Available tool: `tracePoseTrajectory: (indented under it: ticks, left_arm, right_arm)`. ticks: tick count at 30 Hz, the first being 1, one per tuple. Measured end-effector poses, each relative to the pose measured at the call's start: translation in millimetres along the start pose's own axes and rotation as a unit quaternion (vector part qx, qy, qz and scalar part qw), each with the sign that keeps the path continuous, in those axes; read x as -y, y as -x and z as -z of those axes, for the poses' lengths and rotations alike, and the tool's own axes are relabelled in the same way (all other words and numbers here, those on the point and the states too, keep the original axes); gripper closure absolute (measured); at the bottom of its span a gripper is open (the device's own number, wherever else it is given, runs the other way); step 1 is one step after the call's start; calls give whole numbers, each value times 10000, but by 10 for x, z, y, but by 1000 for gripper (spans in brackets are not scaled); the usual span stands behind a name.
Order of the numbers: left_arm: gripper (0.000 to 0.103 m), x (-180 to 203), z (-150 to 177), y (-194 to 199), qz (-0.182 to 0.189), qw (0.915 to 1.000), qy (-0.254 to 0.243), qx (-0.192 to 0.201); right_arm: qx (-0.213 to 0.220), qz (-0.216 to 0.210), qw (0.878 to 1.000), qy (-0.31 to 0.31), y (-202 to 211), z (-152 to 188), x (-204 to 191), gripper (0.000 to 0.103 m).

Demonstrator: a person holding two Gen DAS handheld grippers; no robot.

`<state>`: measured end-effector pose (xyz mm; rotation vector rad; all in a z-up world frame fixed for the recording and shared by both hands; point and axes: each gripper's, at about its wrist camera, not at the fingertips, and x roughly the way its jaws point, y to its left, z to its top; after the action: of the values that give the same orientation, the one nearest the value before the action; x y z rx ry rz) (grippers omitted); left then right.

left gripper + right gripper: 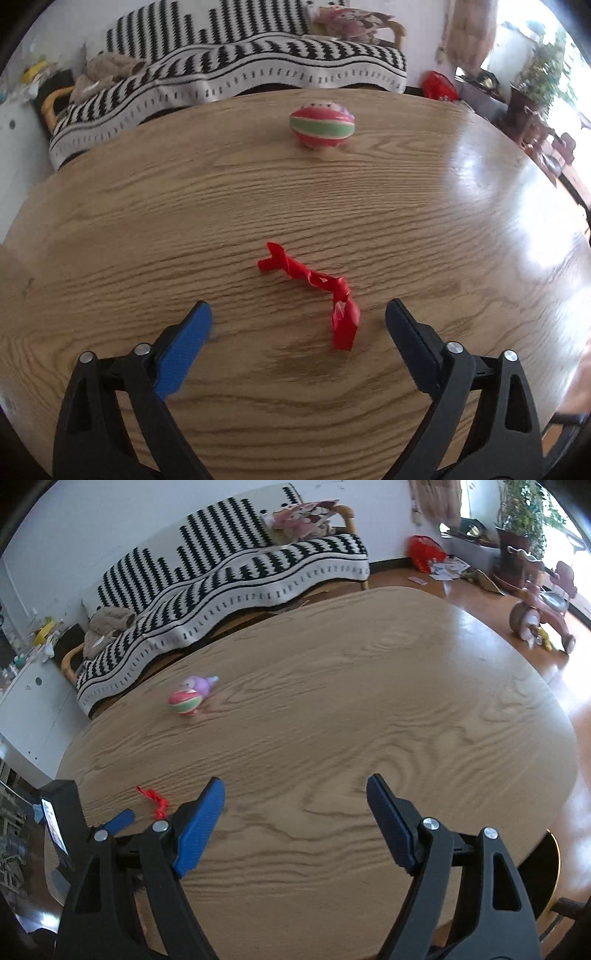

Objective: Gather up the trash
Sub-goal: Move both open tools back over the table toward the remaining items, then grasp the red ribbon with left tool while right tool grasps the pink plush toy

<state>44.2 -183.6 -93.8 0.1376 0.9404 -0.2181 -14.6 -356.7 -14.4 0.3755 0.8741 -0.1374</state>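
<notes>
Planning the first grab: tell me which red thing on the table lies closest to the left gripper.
The twisted red wrapper, lying flat just ahead of the open left gripper, its near end between the fingers. The red-and-green striped toy sits much farther off, toward the table's far edge.

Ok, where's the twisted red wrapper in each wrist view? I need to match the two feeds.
Left wrist: the red wrapper lies low in the centre on the table, just ahead of the open left gripper, nearer its right finger.
Right wrist: it sits at lower left, partly hidden behind the right gripper's left finger.
Shared landmark: the striped toy farther across the table.
</notes>
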Motion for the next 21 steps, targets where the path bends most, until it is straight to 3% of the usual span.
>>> tracePoseTrajectory:
  ticks: [1, 3, 4, 5, 6, 9, 16, 21]
  left_arm:
    - [25, -22, -30, -16, 41, 9999, -70, 84]
    - [56, -39, -87, -34, 137, 9996, -196, 163]
    - [65, -39, -111, -36, 178, 9994, -256, 176]
    - [84, -53, -112, -35, 215, 9992, -289, 177]
    - [93, -94, -112, -33, 301, 9991, -245, 140]
    - [94, -273, -172, -69, 533, 9986, 20, 4]
    - [94, -612, -283, -6, 515, 9985, 177, 38]
    - [94, -903, -313, 1, 438, 9982, 411, -5]
  right_arm:
    - [-7, -13, 10000, 23, -37, -15, -31, 26]
    - [-25, -52, 10000, 70, -132, -54, -118, 26]
    - [-42, -79, 9999, 98, -203, -80, -179, 26]
    - [-61, -100, 9998, 135, -260, -94, -226, 26]
    - [-70, -131, 9997, 175, -304, -97, -263, 26]
    - [-224, -196, 9990, 322, -544, -136, -435, 26]
    - [-353, -220, 9976, 550, -1043, -254, -857, 26]
    - [-499, -174, 9959, 731, -1529, -534, -1266, 23]
